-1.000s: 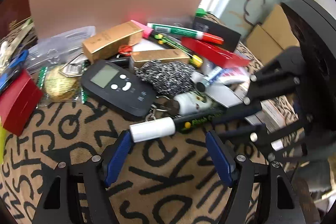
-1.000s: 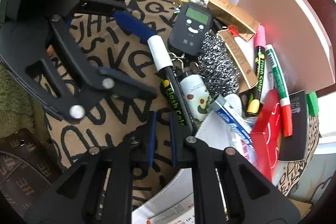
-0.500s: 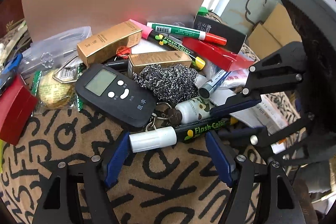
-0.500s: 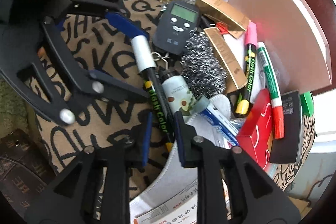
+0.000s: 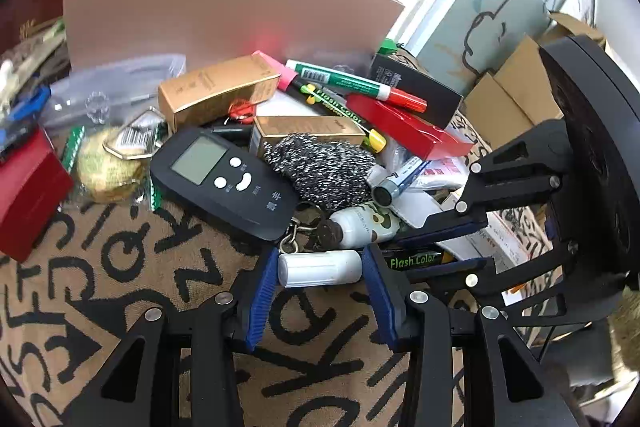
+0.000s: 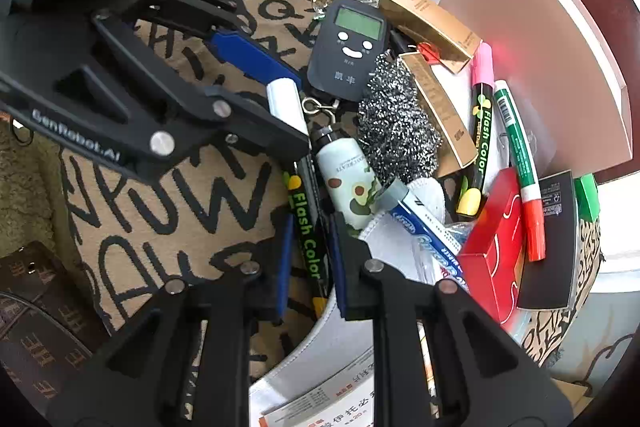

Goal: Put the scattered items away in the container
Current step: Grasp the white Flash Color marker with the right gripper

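- Left gripper (image 5: 320, 269) at lower centre, jaws just narrowed, pinches the Flash Color marker's (image 6: 306, 231) white cap (image 5: 320, 268)
- Right gripper (image 6: 308, 259) clamps the marker's black barrel, lower centre

Left tongs (image 5: 320, 269) tilted down, blue pads just closed in, flanking the white cap of a black marker (image 6: 306, 227). Right tongs (image 6: 309, 227) steeply down, jaws narrow around its barrel, at 3 o'clock.

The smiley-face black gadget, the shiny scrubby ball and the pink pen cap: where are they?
Black gadget (image 6: 352, 47): right wrist view, on its button face.
Scrubby ball (image 6: 396, 123): right wrist view, middle of the wire.
Pink pen cap (image 6: 483, 63): right wrist view, middle of the cap.
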Tool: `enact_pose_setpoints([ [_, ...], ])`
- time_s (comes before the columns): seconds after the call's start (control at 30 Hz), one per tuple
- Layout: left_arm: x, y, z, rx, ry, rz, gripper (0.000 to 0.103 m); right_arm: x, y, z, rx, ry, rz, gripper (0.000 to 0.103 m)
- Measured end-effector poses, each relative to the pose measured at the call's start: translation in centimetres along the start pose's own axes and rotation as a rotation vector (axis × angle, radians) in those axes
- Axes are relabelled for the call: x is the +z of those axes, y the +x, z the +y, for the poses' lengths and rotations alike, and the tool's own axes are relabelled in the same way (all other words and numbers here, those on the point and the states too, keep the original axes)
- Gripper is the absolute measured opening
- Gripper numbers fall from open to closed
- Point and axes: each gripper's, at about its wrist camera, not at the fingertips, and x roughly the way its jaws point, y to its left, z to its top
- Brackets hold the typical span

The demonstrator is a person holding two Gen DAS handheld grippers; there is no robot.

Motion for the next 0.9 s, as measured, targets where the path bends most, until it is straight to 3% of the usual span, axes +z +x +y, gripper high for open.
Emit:
enact_pose_setpoints([
  [0.17,-0.5,-0.1,-0.1,-0.009,0.003,0.012,0.044,-0.9,-0.7,0.0,0.032,0.017,-0.02,0.02],
  [0.27,-1.5,-0.1,0.4,0.009,-0.011,0.009,0.036,-1.4,-0.7,0.0,0.054,0.052,-0.042,0.018],
  [0.73,-0.8,0.5,1.8,-0.136,-0.26,-0.014,0.04,-2.4,-1.5,-1.0,0.099,0.174,-0.157,0.018],
  [0.9,-0.6,1.0,0.6,-0.121,-0.238,0.003,0.041,-2.1,-1.7,-0.9,0.086,0.19,-0.178,0.018],
])
